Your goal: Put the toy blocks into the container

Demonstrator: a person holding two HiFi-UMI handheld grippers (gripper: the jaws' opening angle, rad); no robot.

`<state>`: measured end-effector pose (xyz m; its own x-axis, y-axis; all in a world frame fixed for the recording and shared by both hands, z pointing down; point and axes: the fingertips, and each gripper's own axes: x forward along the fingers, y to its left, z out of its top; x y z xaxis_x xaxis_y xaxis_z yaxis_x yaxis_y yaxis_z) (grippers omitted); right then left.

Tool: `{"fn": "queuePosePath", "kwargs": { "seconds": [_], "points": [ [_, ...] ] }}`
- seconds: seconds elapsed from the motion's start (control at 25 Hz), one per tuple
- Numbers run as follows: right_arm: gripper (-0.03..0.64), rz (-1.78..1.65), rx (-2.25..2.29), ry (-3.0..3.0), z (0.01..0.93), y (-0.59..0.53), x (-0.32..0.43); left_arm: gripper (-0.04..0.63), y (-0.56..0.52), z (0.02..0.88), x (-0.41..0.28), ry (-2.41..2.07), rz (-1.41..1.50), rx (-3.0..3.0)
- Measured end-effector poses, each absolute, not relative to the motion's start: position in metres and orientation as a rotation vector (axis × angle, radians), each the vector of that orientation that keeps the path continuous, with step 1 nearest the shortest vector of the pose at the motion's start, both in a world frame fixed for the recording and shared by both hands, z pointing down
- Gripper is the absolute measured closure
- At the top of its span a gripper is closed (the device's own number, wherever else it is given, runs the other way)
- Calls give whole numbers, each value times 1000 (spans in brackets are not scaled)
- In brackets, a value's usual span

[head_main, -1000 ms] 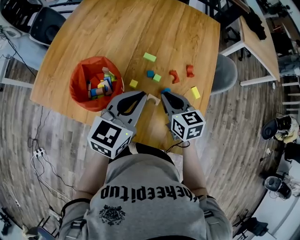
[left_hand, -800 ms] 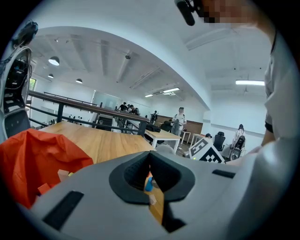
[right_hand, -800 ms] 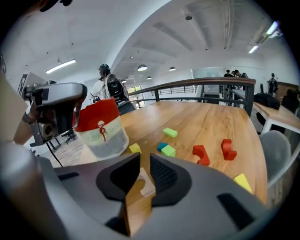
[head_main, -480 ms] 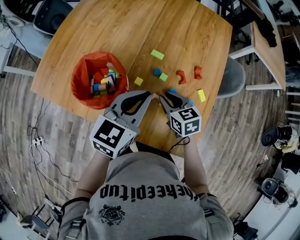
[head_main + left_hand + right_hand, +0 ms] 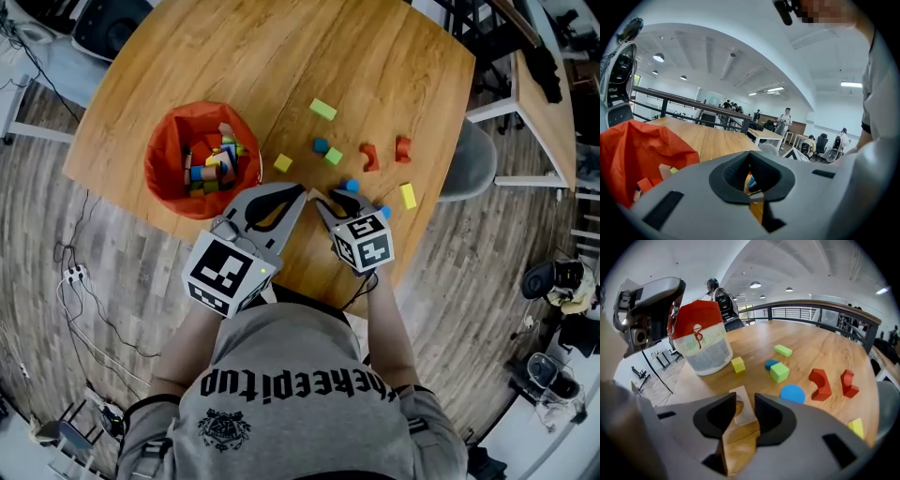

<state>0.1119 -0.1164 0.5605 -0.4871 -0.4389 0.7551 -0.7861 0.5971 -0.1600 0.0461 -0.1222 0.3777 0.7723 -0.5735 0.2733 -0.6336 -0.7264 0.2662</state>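
One wooden block (image 5: 743, 405) sits dead ahead of right claw (image 5: 745, 394)
Jaws just been opening, straddling it ungripped; left claw (image 5: 298, 192) shut, empty.

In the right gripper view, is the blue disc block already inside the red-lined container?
No, the blue disc block lies on the wooden table, well apart from the red-lined container.

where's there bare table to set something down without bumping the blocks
The far half of the wooden table, beyond the lime green rectangular block and the orange bag container, is bare. Crowded: the near right stretch from the small yellow cube to the yellow rectangular block.
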Motion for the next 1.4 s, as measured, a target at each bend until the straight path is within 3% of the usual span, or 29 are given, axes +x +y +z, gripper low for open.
{"fn": "queuePosePath", "kwargs": {
  "seconds": [0.48,1.4],
  "points": [
    [546,667,997,-2096,567,-117,115,580,-123,376,46,-922,245,2626],
    [554,653,1217,-2268,487,-111,107,580,-103,361,44,-875,226,2694]
  ]
}}
